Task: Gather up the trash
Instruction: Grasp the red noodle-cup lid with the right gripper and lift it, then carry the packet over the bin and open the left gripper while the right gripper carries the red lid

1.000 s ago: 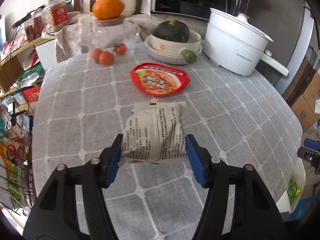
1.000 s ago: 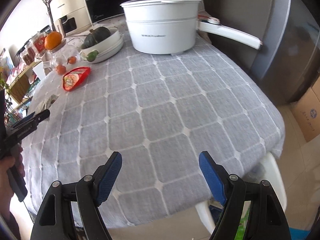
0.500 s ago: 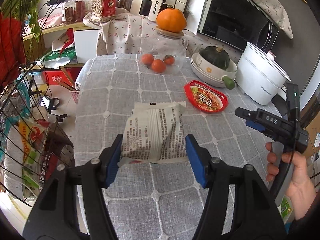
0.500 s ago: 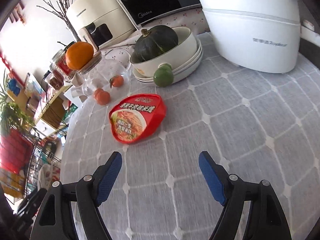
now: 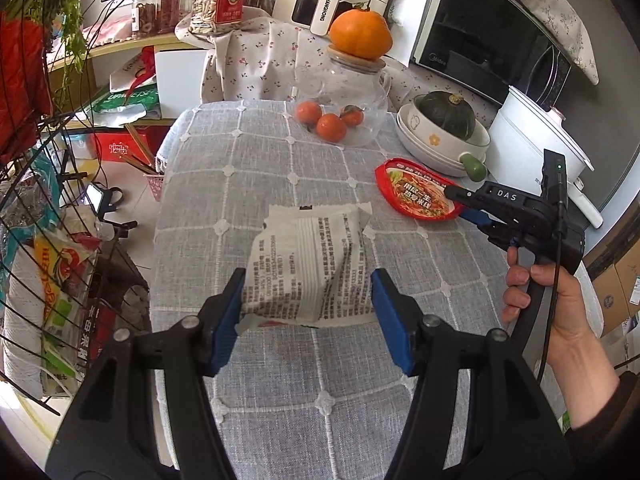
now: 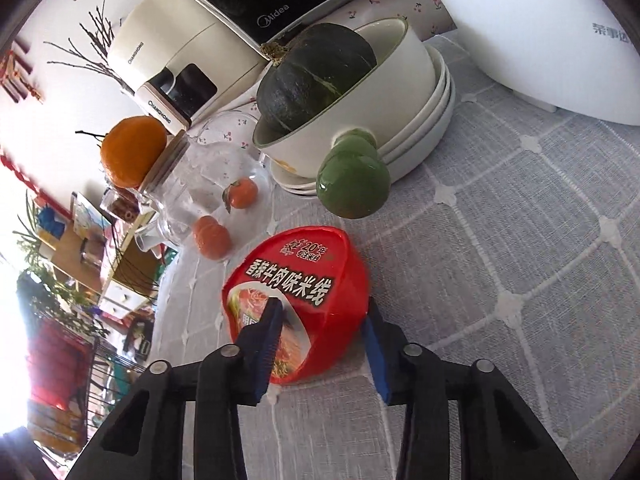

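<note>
Gripping a white printed wrapper (image 5: 308, 268) by its near edge, the left gripper (image 5: 307, 312) appears in its own wrist view with both blue fingers (image 5: 230, 312) pressed against the packet's sides, holding it above the grey checked surface (image 5: 260, 152). To the right in the same view, the right gripper (image 5: 460, 200), held in the person's right hand (image 5: 556, 308), reaches to the red noodle-cup lid (image 5: 416, 194), which lies flat on the cloth near the stacked white bowls (image 5: 432, 144) holding a dark green squash (image 5: 448, 114). A glass jar (image 5: 344, 96) with an orange fruit (image 5: 360, 34) on its lid stands behind three small persimmons (image 5: 330, 120).

In the right wrist view, the right gripper (image 6: 322, 344) is partly closed, its fingers (image 6: 268, 340) straddling the near part of the red noodle-cup lid (image 6: 300, 292); one finger lies over the lid's printed face, the other beside its rim. Whether they are actually pinching it cannot be told. The bowl's round green handle (image 6: 354, 176) juts toward the camera just beyond the lid.
</note>
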Available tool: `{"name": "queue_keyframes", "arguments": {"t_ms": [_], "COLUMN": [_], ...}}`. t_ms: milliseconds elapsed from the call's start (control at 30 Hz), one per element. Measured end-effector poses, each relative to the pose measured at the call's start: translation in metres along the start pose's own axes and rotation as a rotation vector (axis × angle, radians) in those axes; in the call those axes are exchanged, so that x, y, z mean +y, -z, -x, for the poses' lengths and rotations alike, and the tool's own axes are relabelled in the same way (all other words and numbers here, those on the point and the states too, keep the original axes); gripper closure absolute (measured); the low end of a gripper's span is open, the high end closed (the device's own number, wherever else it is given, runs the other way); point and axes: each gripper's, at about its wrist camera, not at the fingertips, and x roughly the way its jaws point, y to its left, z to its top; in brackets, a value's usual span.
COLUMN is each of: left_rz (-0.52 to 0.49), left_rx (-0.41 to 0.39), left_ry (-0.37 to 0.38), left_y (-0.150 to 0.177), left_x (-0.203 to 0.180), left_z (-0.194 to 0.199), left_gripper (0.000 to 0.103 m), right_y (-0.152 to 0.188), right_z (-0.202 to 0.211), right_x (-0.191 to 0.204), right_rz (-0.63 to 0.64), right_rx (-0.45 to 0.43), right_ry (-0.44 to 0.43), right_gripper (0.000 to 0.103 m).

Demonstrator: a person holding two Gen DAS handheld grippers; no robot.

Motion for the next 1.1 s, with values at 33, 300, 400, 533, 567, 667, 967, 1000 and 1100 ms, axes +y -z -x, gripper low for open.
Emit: {"name": "queue_keyframes", "arguments": {"t_ms": [33, 300, 400, 533, 567, 667, 967, 1000, 1100], "left_rz": [0.005, -0.026, -0.044, -0.041, -0.05, -0.084, -0.165, -0.172, -0.199], "left_rx": [0.001, 0.004, -0.003, 0.01, 0.012, 0.014, 0.018, 0.018, 0.018], "left_ry": [0.0, 0.005, 0.013, 0.049, 0.058, 0.084, 0.164, 0.174, 0.205], "left_y": [0.0, 0.008, 0.013, 0.024, 0.028, 0.039, 0.07, 0.074, 0.087], "left_x": [0.0, -0.016, -0.027, -0.051, -0.059, -0.084, -0.143, -0.149, -0.167], "left_z": [0.0, 0.017, 0.028, 0.039, 0.043, 0.055, 0.096, 0.1, 0.11], "left_gripper": [0.04, 0.04, 0.04, 0.04, 0.04, 0.04, 0.04, 0.04, 0.04], "right_y": [0.0, 0.01, 0.019, 0.039, 0.045, 0.063, 0.109, 0.113, 0.125], "right_z": [0.002, 0.062, 0.1, 0.15, 0.163, 0.202, 0.313, 0.324, 0.354], "right_x": [-0.001, 0.002, 0.005, 0.002, 0.002, 0.001, -0.009, -0.011, -0.021], "right_rz": [-0.019, -0.026, 0.052, 0.121, 0.15, 0.224, 0.33, 0.329, 0.309], "right_rx": [-0.007, -0.013, -0.022, -0.017, -0.014, -0.01, -0.047, -0.054, -0.068], "right_ry": [-0.033, -0.079, -0.026, 0.048, 0.074, 0.123, 0.218, 0.228, 0.258], "right_gripper": [0.076, 0.088, 0.09, 0.093, 0.093, 0.093, 0.093, 0.093, 0.093]}}
